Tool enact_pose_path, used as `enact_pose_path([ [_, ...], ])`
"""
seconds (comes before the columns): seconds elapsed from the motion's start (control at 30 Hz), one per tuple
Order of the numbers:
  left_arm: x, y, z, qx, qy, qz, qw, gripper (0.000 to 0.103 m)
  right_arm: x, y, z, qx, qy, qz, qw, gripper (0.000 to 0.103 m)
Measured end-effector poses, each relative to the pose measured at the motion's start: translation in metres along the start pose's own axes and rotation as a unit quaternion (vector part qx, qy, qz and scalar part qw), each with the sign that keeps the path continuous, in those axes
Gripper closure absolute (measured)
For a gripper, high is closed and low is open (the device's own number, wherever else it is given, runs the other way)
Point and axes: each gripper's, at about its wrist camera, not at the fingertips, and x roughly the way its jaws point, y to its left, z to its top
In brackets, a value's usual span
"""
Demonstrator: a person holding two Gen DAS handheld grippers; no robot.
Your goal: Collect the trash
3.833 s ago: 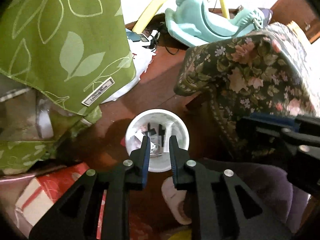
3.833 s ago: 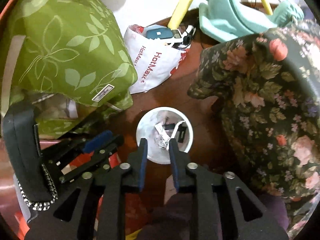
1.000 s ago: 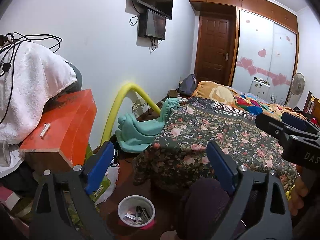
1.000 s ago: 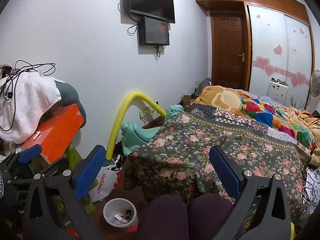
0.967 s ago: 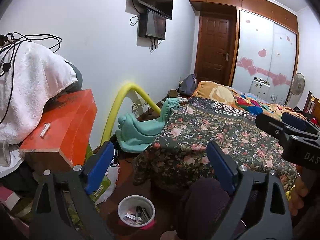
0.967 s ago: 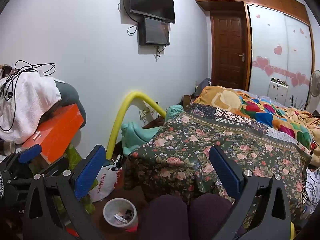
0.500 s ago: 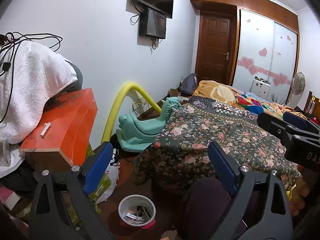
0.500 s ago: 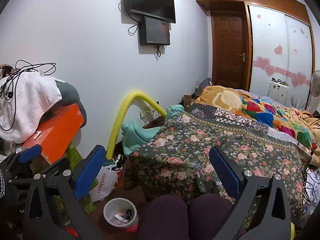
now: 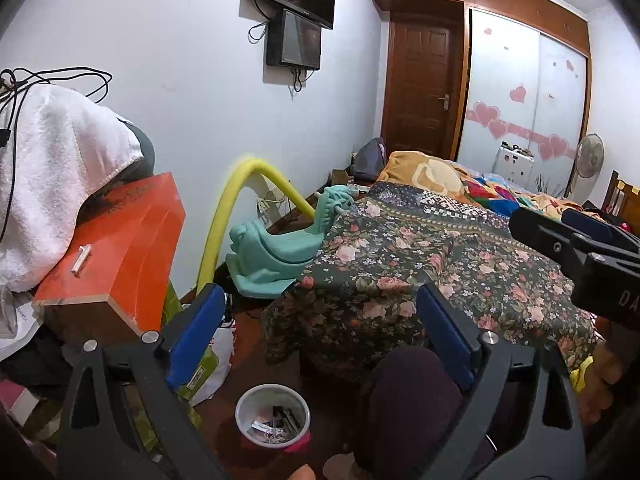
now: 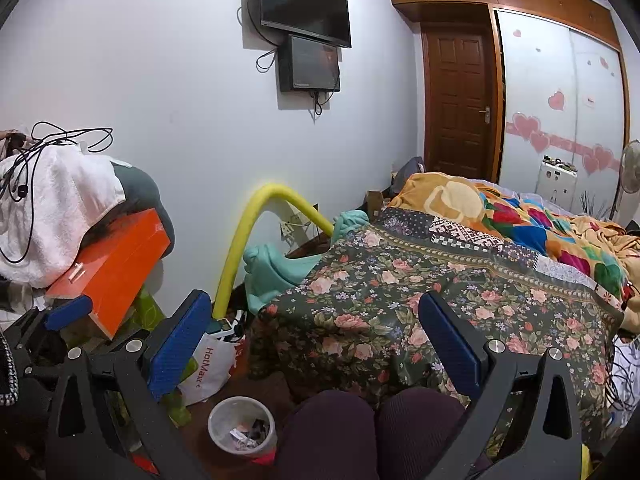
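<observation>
L wrist view: left gripper [image 9: 320, 340] spread wide, nothing between the jaws, raised well above the white bin [image 9: 273, 416] on the floor near the floral bedspread [image 9: 420, 280] — scraps lie inside it.

R wrist view: right gripper [image 10: 316, 344] likewise spread and empty, bin [image 10: 242, 424] low beside the person's knees [image 10: 372, 428]; risk, as I judge it — a careless knee or low jaw could tip the bin and spill the trash.

The white bin [image 9: 273, 419] sits in a narrow floor gap, hemmed by the floral bedspread [image 9: 420, 280], knees [image 10: 372, 432] and orange box [image 9: 116, 248].
</observation>
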Motion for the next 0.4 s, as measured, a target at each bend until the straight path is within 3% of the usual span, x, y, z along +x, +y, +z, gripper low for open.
enact_pose_path([
  [0.4, 0.0004, -0.0026, 0.0019, 0.001, 0.0, 0.006, 1.0, 0.006, 0.0014, -0.0022, 0.0017, 0.004, 0.004, 0.009, 1.0, 0.0],
])
